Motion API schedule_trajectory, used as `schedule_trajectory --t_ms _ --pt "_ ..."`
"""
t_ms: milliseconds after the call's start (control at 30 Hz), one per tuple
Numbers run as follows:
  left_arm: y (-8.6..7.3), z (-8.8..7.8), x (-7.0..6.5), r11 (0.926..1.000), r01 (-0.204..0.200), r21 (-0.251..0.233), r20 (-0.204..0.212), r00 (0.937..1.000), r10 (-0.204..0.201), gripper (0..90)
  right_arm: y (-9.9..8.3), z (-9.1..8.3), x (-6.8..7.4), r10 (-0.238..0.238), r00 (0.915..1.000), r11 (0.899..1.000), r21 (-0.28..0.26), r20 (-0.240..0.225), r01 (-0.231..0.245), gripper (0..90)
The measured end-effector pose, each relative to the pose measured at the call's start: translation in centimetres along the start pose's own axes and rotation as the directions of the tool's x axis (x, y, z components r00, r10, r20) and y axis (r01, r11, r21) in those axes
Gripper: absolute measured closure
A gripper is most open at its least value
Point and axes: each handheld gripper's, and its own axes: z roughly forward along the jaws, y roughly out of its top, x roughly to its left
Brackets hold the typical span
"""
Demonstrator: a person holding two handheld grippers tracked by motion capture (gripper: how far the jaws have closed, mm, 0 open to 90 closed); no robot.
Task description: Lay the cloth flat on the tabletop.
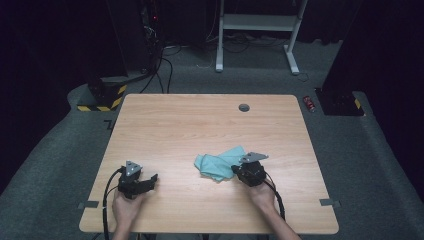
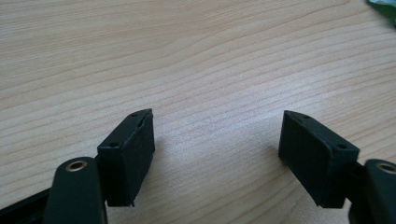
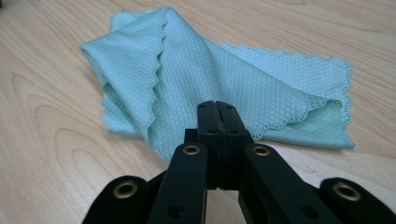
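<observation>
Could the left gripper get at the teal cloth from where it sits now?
Probably yes: the left gripper has its fingers open over bare table, and nothing lies between it and the teal cloth, whose near edge the right gripper pinches.

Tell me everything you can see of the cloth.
The cloth is pale mint green, a thin fabric with a fine diamond weave and scalloped edges. It lies crumpled and loosely folded over itself on the wooden table, right of centre near the person's side. The right claw stands shut at its near edge, its tips against the fabric; whether a fold is pinched between them cannot be told. Nothing else touches it.
</observation>
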Motion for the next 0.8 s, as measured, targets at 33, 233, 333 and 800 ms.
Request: schedule_trajectory --t_ms 33,233,333,800 --pt "0.0 0.0 0.0 1.0 0.0 0.0 0.0 1.0 0.0 27.1 -0.1 -0.2 0.0 0.0 1.0 1.0 -0.004 -0.004 0.0 90.0" --pt "0.0 0.0 0.0 1.0 -0.002 0.0 -0.001 1.0 0.002 27.2 -0.8 -2.1 0.1 0.0 0.9999 0.999 -0.044 -0.015 -0.001 90.0" --pt "0.0 0.0 0.0 1.0 -0.001 0.0 -0.001 1.0 0.001 27.2 -1.4 -3.3 0.2 -0.005 0.9998 0.998 -0.06 -0.017 0.004 90.0" --pt "0.1 -0.1 -0.1 0.9997 0.019 -0.018 0.009 0.9998 -0.018 36.7 -5.4 -5.0 -1.2 0.025 0.9995 1.0 0.014 0.018 -0.025 89.8"
